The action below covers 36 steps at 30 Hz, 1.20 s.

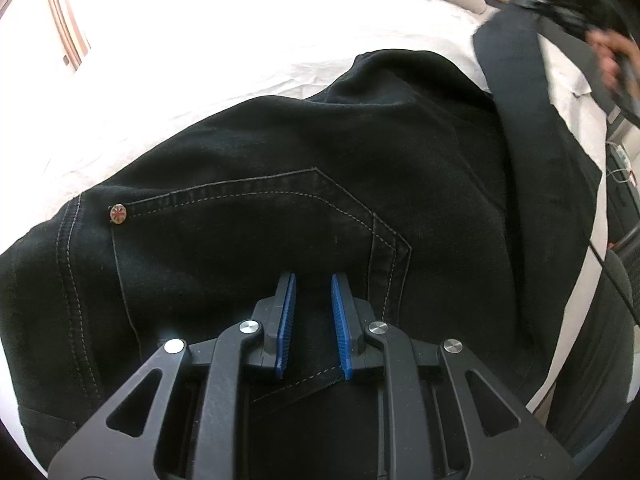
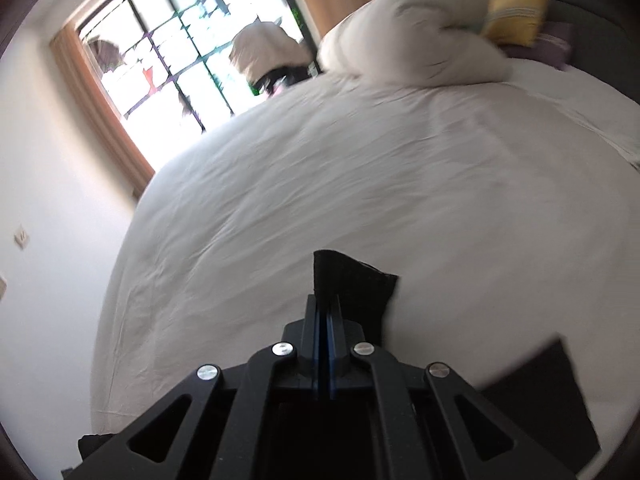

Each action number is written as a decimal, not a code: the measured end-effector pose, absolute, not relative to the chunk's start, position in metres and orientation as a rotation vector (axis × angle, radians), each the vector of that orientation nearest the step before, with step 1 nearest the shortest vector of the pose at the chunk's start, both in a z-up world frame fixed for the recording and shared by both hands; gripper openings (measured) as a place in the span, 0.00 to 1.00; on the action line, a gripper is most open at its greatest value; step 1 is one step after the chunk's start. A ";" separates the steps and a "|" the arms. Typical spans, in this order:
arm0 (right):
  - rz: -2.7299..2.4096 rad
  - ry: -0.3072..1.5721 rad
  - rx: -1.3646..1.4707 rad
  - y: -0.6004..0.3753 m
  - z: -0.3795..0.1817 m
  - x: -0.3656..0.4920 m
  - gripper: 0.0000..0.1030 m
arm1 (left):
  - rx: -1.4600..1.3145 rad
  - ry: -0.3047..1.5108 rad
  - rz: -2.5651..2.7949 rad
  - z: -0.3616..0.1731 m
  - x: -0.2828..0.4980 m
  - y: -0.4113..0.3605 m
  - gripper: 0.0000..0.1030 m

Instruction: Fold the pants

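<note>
Left gripper (image 1: 313,286) hovers parted over the pants (image 1: 280,208); right gripper (image 2: 324,304) pinches their hem.

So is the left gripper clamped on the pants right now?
No, the left gripper is open, its blue pads apart over the pants.

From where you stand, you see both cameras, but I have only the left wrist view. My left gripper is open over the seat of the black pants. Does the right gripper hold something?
Observer: Yes. The right gripper is shut on a black pant leg hem, which sticks up past its fingers.
Operator: Is the hem lying on the bed?
Observer: It looks lifted above the white sheet; I cannot tell how high.
Operator: What is ahead of it?
Observer: Bare sheet, then a white duvet heap and a yellow pillow at the far end.
</note>
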State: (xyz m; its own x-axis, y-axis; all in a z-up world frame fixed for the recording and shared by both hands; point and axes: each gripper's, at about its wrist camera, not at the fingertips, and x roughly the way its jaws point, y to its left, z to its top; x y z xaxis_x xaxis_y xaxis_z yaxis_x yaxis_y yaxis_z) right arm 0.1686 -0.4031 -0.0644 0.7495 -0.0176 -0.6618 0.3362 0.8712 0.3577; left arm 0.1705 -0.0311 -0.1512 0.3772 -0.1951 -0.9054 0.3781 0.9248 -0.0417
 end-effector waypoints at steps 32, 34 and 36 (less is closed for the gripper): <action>-0.577 0.694 0.883 -0.516 -0.205 -0.076 0.03 | 0.163 1.171 -0.230 -0.149 0.180 -0.062 0.18; -0.579 0.695 0.886 -0.516 -0.208 -0.078 0.03 | 0.163 1.168 -0.224 -0.151 0.178 -0.062 0.18; -0.579 0.698 0.873 -0.515 -0.209 -0.075 0.03 | 0.160 1.166 -0.224 -0.150 0.177 -0.060 0.18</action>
